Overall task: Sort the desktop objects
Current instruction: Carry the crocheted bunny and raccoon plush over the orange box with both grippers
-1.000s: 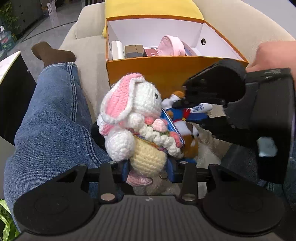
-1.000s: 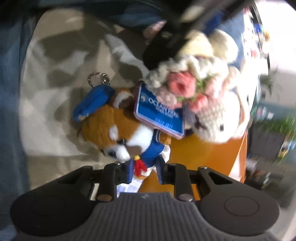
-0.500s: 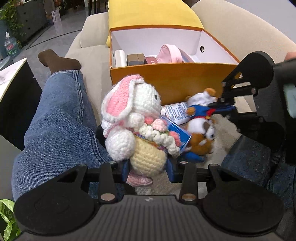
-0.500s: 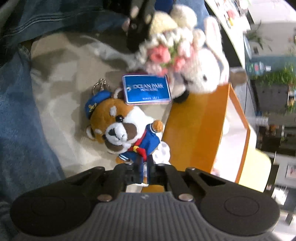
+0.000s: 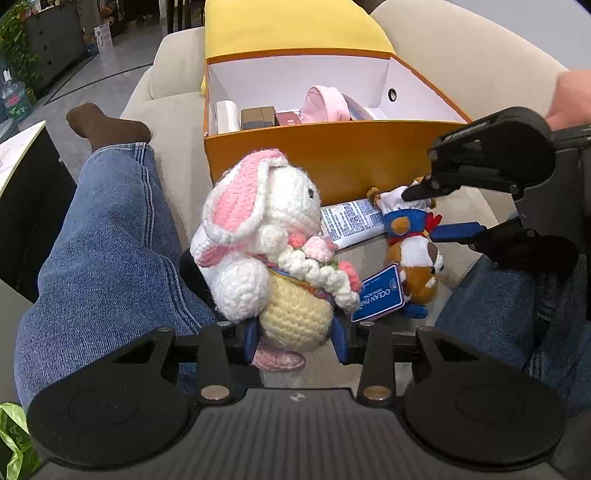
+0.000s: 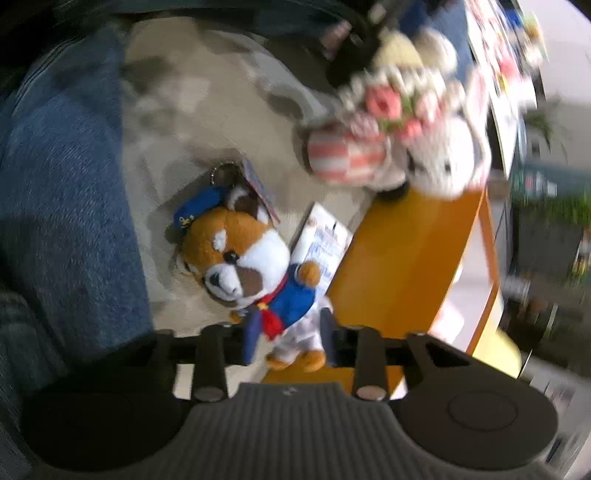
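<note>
Nearest in the left wrist view, the left tool point(image 5: 297, 338) pinches a crocheted rabbit point(image 5: 273, 254) by its cream-yellow lower body, one blue pad on each side. The rabbit is upright, white with pink-lined ears, and carries a garland of white and pink crocheted flowers across its front. It is held above a beige sofa seat point(image 5: 173, 122), between the person's two jeans-clad legs point(image 5: 107, 243).

Just to the rabbit's right, a red panda plush keychain point(image 5: 415, 254) in a blue sailor suit hangs head down, a blue Ocean Park tag point(image 5: 378, 293) beside its head. The right tool point(image 5: 439, 214) comes in from the right edge with its two fingers on either side of the plush's body. In the right wrist view the right tool point(image 6: 286, 338) has just been opening: its jaws stand spread with the panda's white trousers and legs between the pads, and the blurred picture leaves it unclear whether the pads touch the plush. A metal key ring point(image 6: 223, 173) sits above the panda's blue cap.

Behind the panda, a white printed tube point(image 5: 351, 221) lies on the sofa seat against the front wall of an orange cardboard box point(image 5: 332, 162). The box is open with a white interior and holds a pink item, a white item and small dark boxes along its near wall. A yellow cushion point(image 5: 291, 27) leans behind the box.
</note>
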The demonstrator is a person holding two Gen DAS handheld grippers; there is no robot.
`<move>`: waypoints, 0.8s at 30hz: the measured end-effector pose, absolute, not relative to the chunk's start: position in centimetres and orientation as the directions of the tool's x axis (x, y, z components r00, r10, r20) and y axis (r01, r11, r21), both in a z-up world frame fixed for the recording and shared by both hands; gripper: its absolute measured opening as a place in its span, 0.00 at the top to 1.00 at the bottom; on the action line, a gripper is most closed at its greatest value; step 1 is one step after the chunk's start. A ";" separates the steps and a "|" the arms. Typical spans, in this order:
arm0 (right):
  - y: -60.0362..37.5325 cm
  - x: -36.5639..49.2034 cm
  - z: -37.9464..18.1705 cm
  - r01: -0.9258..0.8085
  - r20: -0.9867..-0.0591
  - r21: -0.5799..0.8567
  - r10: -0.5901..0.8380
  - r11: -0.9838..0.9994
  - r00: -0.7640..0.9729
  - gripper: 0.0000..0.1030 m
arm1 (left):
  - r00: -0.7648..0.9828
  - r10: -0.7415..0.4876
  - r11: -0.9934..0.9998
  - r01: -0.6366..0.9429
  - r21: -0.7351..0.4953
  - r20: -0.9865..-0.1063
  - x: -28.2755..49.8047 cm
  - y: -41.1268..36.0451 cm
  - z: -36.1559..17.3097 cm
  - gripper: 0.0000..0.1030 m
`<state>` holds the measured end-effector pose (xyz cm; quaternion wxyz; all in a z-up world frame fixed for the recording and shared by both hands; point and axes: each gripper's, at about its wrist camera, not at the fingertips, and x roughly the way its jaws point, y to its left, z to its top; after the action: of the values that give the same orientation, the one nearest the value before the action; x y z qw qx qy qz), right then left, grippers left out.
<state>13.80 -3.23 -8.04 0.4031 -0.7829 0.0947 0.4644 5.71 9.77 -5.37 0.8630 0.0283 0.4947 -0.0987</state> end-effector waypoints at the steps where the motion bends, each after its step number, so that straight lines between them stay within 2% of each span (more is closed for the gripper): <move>1: -3.1 14.0 -8.0 -0.517 -0.819 -0.514 0.212 -0.684 0.533 0.58 | 0.491 -0.143 0.979 0.199 -0.049 -0.859 5.8 9.8 -5.4 0.57; 6: -2.7 14.6 -8.7 -0.500 -0.868 -0.410 0.157 -0.763 0.471 0.58 | 0.491 -0.150 0.977 0.208 -0.052 -0.858 6.0 9.8 -5.3 0.57; 13: -1.3 15.8 -9.5 -0.517 -0.872 -0.427 0.187 -0.742 0.452 0.56 | 0.488 -0.159 0.975 0.217 -0.057 -0.858 6.4 9.8 -5.6 0.57; 18: 0.4 16.2 -10.0 -0.599 -0.852 -0.487 0.196 -0.635 0.485 0.58 | 0.510 -0.162 0.975 0.215 -0.057 -0.845 6.0 9.8 -5.0 0.57; 21: 1.2 16.1 -8.4 -0.668 -0.861 -0.491 0.192 -0.559 0.471 0.63 | 0.533 -0.170 0.974 0.218 -0.060 -0.829 5.4 10.0 -4.0 0.57; 24: 1.9 16.8 -5.9 -0.772 -0.874 -0.483 0.179 -0.412 0.451 0.64 | 0.562 -0.185 0.973 0.218 -0.072 -0.806 4.9 10.3 -2.8 0.57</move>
<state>16.83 1.86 -5.95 0.4978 -0.6912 0.2145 0.4780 4.91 10.26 -2.77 0.8836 0.0179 0.4538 -0.1142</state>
